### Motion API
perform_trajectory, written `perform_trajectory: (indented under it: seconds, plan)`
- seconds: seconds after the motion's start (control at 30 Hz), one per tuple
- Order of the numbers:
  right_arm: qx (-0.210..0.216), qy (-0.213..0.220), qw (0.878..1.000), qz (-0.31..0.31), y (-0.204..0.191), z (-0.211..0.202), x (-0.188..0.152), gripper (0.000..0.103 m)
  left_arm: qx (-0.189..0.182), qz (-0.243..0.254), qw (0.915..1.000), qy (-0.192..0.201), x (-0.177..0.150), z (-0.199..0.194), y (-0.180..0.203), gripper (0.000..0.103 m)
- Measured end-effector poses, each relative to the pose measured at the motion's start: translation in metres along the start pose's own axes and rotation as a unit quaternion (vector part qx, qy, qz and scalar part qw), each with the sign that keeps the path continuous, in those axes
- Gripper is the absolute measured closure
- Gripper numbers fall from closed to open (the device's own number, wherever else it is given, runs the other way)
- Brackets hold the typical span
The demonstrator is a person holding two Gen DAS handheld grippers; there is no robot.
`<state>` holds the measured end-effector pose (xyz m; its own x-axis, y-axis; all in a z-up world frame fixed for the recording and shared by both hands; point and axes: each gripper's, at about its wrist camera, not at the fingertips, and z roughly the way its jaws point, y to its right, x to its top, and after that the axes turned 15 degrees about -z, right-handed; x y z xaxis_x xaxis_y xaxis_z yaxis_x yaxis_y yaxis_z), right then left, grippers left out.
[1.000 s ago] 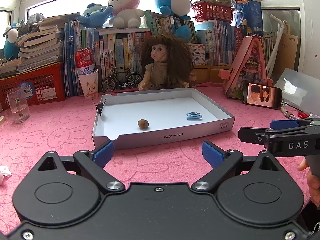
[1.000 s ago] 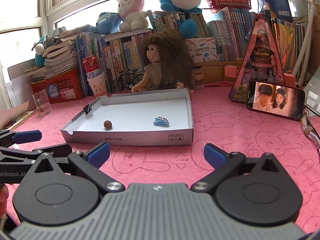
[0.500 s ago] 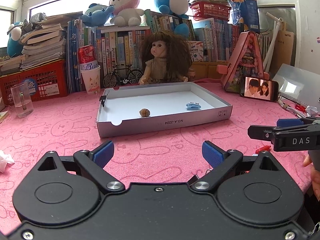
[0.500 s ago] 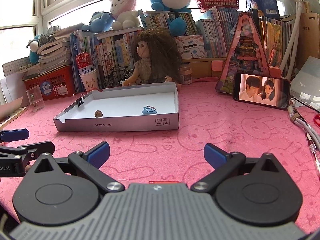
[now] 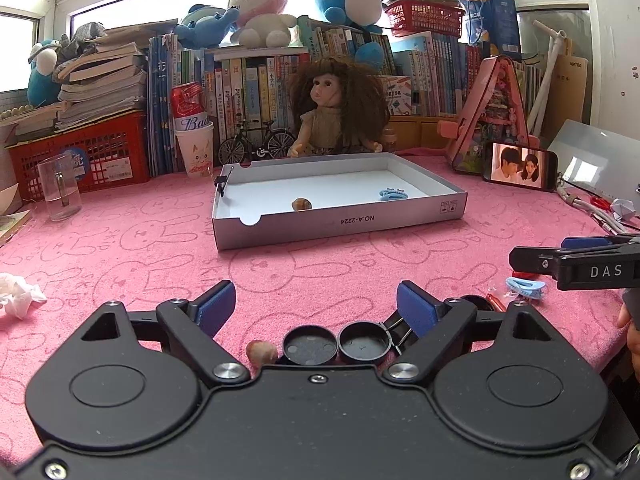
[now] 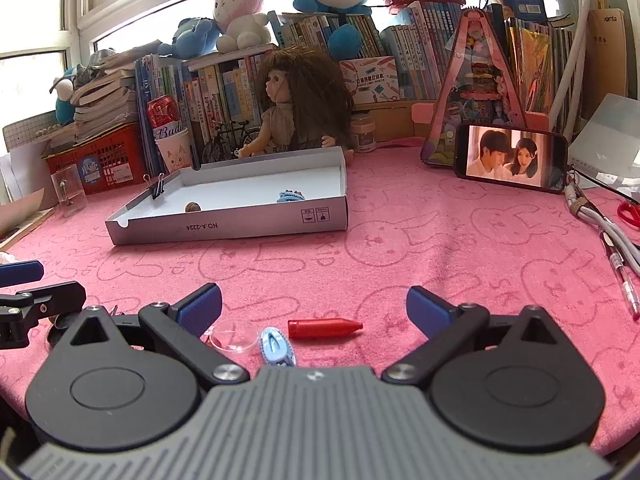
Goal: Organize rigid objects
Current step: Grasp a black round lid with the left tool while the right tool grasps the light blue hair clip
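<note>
A shallow white box (image 5: pixel 400 222) (image 6: pixel 256 224) sits mid-table and holds a brown nut (image 5: pixel 301 203) and a blue hair clip (image 5: pixel 393 194). My left gripper (image 5: pixel 316 304) is open and empty; just below it lie another nut (image 5: pixel 261 352), two black round lids (image 5: pixel 336 346) and a binder clip. My right gripper (image 6: pixel 314 304) is open and empty; between its fingers lie a red crayon-like stick (image 6: pixel 324 328), a blue hair clip (image 6: pixel 277 346) and a clear disc (image 6: pixel 234 336). That clip also shows in the left wrist view (image 5: pixel 524 288).
A doll (image 5: pixel 336 108), books, red baskets and plush toys line the back. A phone (image 6: pixel 512 158) leans at the right; cables, a pen (image 6: pixel 624 280) and scissors lie beyond it. A glass (image 5: pixel 60 188) and crumpled tissue (image 5: pixel 18 294) are at the left.
Both grippers have drawn back from the box toward the table's near edge. Small objects near the edge have come into view below them. Both stay open.
</note>
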<state>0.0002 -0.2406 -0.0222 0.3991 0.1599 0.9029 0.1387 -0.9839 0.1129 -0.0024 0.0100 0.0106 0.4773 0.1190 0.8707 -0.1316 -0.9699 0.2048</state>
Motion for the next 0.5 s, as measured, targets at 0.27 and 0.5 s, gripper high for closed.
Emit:
perform_trajectory:
  seconds: [0.27, 0.5]
  plan:
    - [-0.004, 0.01, 1.0, -0.003, -0.003, -0.012, -0.009, 0.031, 0.009, -0.012, 0.9999, 0.003, -0.006, -0.012, -0.008, 0.048]
    - [0.003, 0.001, 0.999, -0.042, -0.016, -0.014, -0.014, 0.05, 0.01, -0.025, 0.9994, -0.023, -0.01, -0.018, -0.015, 0.081]
